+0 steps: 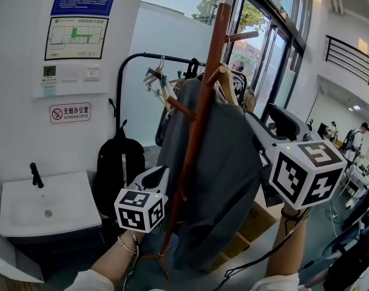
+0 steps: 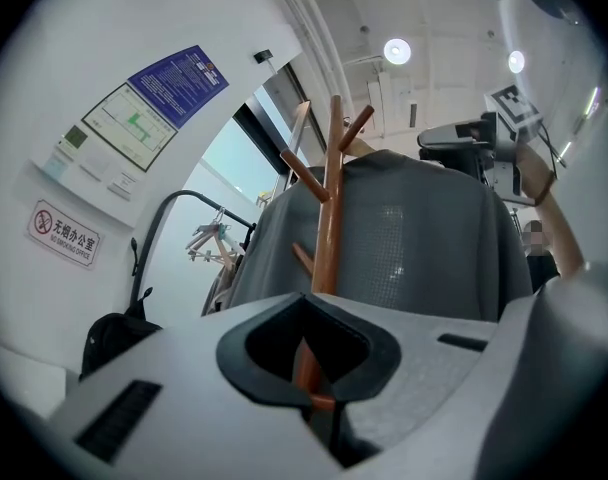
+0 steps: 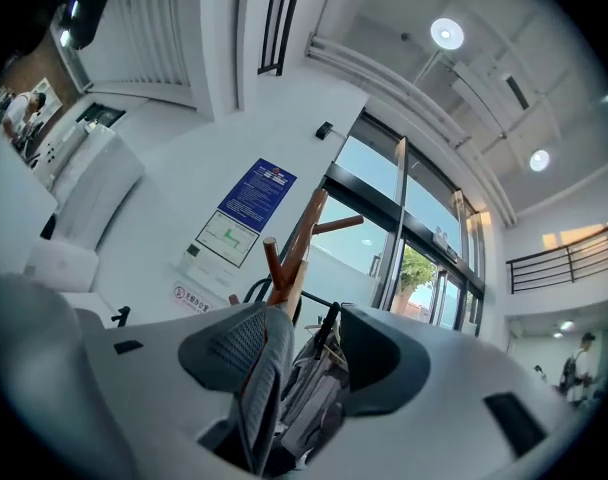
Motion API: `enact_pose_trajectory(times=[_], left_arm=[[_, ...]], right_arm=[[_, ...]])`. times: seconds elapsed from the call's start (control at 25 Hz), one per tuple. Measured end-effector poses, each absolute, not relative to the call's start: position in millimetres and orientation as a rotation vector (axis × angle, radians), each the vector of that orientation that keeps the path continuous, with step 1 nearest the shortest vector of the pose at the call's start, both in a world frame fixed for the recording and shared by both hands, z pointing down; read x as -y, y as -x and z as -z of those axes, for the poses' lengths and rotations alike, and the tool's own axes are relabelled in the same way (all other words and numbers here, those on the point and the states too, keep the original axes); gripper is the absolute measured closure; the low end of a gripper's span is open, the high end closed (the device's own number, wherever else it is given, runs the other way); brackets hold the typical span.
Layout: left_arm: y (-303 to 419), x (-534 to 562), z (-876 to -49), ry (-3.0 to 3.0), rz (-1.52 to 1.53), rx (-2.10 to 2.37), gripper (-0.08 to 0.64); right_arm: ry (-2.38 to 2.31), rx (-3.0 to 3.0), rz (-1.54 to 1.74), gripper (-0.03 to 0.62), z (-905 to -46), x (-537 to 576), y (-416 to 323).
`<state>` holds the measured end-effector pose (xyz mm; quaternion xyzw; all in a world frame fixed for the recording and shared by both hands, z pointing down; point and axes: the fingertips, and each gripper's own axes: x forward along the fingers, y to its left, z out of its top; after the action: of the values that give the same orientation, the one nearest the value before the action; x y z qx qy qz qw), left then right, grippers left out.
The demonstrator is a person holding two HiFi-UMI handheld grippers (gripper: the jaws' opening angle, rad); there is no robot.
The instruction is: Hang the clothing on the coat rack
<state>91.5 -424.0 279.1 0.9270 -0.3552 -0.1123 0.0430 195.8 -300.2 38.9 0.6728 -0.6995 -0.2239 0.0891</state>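
Note:
A brown wooden coat rack [image 1: 203, 102] stands in the middle of the head view, and a grey garment [image 1: 227, 162] hangs over its upper pegs. My left gripper [image 1: 162, 173] points up at the pole from the lower left, shut, with nothing in it. In the left gripper view the coat rack [image 2: 329, 218] and the garment [image 2: 414, 238] show beyond the left gripper [image 2: 319, 388]. My right gripper [image 1: 254, 121] reaches the garment's right shoulder. In the right gripper view the right gripper [image 3: 304, 368] is open, with the garment's edge [image 3: 259, 378] lying against its left jaw.
Behind the rack is a black clothes rail [image 1: 157, 80] with hangers and other clothes. A black backpack [image 1: 118, 162] leans below it, beside a white sink [image 1: 45, 208]. Cardboard boxes [image 1: 254, 223] lie at the rack's right foot. Glass doors [image 1: 275, 59] are behind, and people [image 1: 357, 138] stand far right.

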Motion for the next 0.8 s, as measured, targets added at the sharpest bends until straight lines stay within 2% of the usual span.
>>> enact_pose_trajectory(times=[0.44,0.8], left_arm=[[-101,414,-305,-2.807,0.319,1.057,0.551],[-93,403,-319,-2.766,0.305,1.141,0.551]], right_arm=[[-2.174,2.076,0.477,0.342,-91,279,-259],[-2.198,2.047,0.194,0.342,-190,307,-303]])
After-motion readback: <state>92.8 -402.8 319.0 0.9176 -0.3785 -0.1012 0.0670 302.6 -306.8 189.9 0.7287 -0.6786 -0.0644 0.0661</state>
